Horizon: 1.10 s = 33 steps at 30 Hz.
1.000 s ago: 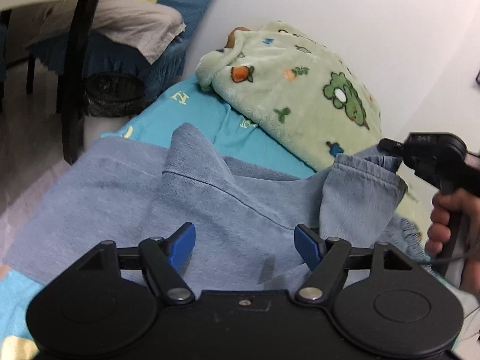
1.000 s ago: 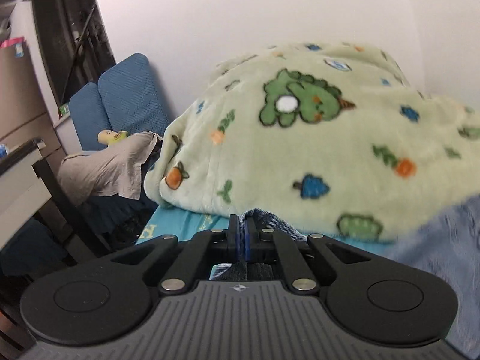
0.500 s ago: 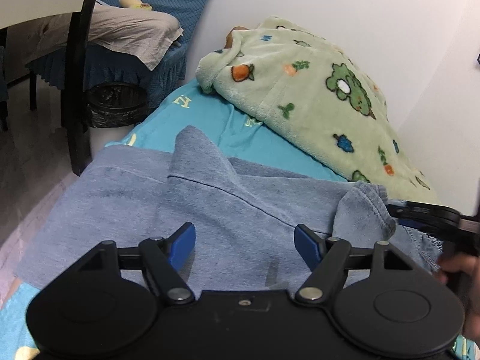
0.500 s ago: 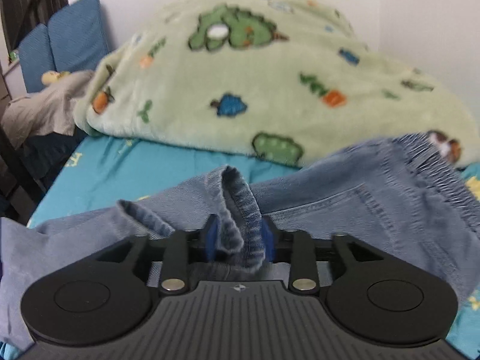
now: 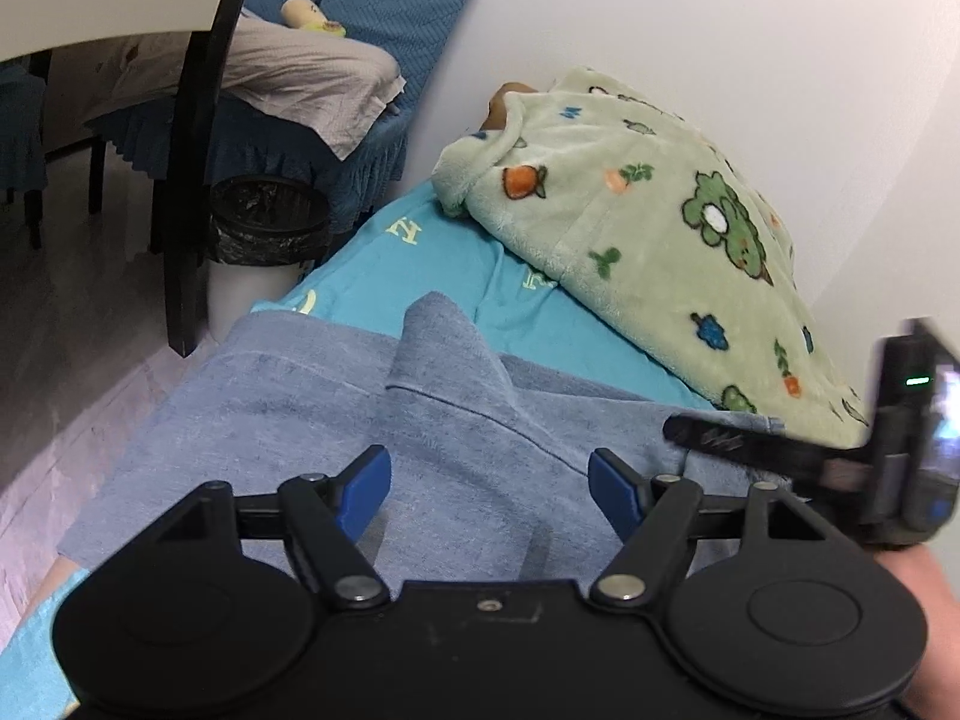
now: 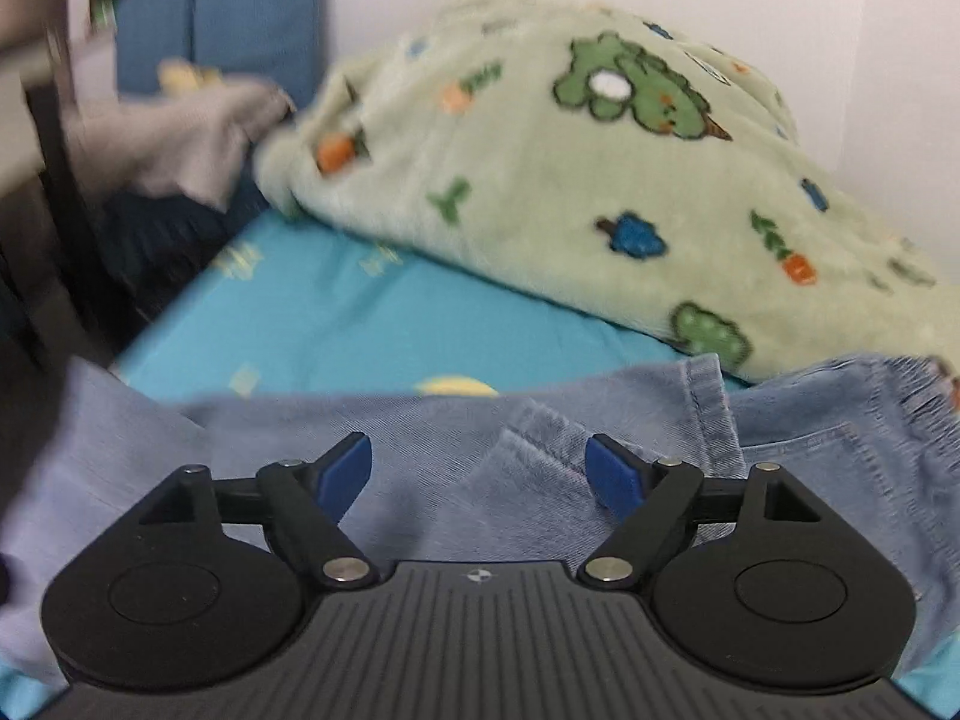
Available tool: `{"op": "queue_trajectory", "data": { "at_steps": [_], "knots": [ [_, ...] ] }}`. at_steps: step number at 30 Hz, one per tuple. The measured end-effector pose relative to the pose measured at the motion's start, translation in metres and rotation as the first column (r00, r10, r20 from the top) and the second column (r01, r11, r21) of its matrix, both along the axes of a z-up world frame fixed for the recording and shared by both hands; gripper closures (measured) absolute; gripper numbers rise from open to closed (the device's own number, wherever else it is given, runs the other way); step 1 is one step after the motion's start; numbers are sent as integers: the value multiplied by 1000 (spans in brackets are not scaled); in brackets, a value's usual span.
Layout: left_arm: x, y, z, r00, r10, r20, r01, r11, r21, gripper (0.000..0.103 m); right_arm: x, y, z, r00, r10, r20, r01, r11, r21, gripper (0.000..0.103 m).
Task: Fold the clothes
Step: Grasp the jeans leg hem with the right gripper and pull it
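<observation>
A pair of light blue denim trousers (image 5: 420, 432) lies spread on the turquoise bed sheet (image 5: 432, 264), with one fold ridge standing up in the middle. My left gripper (image 5: 489, 489) hovers open just over the cloth and grips nothing. My right gripper (image 6: 478, 474) is low over the trousers (image 6: 540, 420) and its jaws are opening. A small wrinkle of denim lies between the blue pads, which do not press on it. The folded-over leg hem (image 6: 708, 402) rests flat just ahead. One of the right gripper's black fingers (image 5: 720, 438) shows in the left wrist view.
A green fleece blanket (image 5: 630, 240) with cartoon prints is heaped along the white wall behind the trousers. Left of the bed stand a black chair leg (image 5: 186, 210), a dark waste bin (image 5: 264, 222) and a blue sofa with a beige cloth (image 5: 300, 78).
My right gripper came down with the raised trouser hem, laid it on the garment and let go as its jaws spread apart. My left gripper stayed open and still.
</observation>
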<state>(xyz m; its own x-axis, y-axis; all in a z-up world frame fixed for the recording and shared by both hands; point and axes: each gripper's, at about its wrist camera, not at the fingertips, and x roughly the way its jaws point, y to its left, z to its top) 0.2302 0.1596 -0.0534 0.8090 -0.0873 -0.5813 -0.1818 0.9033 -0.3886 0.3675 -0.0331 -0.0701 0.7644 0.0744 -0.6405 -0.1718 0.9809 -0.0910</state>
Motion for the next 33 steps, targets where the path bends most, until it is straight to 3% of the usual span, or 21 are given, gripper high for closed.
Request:
{"op": "queue_trajectory", "data": {
  "at_steps": [3, 4, 5, 7, 9, 12, 15, 19, 22, 25, 28, 29, 33],
  "knots": [
    [0, -1, 0, 1000, -5, 0, 5, 1000, -2, 33, 5, -4, -12, 999, -26, -21, 24, 997, -75, 44],
    [0, -1, -1, 1000, -5, -1, 5, 1000, -4, 33, 4, -9, -13, 999, -37, -23, 35, 997, -76, 59],
    [0, -1, -1, 1000, -5, -2, 5, 1000, -9, 33, 1, -17, -11, 999, -47, -24, 45, 997, -58, 76],
    [0, -1, -2, 1000, -5, -3, 5, 1000, -16, 33, -8, -31, -5, 997, -69, -18, 69, 998, -7, 92],
    [-1, -1, -2, 1000, -4, -5, 4, 1000, -21, 33, -25, -51, 4, 995, -96, 11, 95, 994, 61, 100],
    [-1, -1, -2, 1000, -3, -8, 2, 1000, -31, 33, -55, -81, 12, 989, -146, 39, 137, 974, 179, 100],
    [-1, 0, -2, 1000, -2, -13, 1, 999, -42, 33, -76, -107, -5, 982, -190, 9, 181, 946, 268, 100],
    [-6, 3, -3, 1000, 2, -8, -3, 998, -70, 33, -98, -134, -33, 973, -229, -41, 228, 908, 352, 96],
    [-13, 9, -2, 1000, 13, -15, -15, 993, -113, 33, -103, -134, -43, 979, -204, -28, 200, 911, 361, 96],
    [-19, 26, 5, 1000, 9, -10, -11, 974, -226, 33, -108, -134, -33, 981, -193, -31, 191, 910, 368, 85],
    [-29, 52, 11, 1000, 14, 5, -10, 918, -397, 32, -125, -140, -20, 982, -190, -15, 182, 909, 375, 52],
    [-32, 61, 13, 1000, 29, 3, -25, 907, -421, 32, -134, -142, -16, 984, -180, -7, 170, 912, 373, 51],
    [-58, 107, 20, 995, 96, 30, -74, 904, -422, 27, -170, -150, -7, 985, -175, 5, 161, 916, 367, 51]
  ]
}}
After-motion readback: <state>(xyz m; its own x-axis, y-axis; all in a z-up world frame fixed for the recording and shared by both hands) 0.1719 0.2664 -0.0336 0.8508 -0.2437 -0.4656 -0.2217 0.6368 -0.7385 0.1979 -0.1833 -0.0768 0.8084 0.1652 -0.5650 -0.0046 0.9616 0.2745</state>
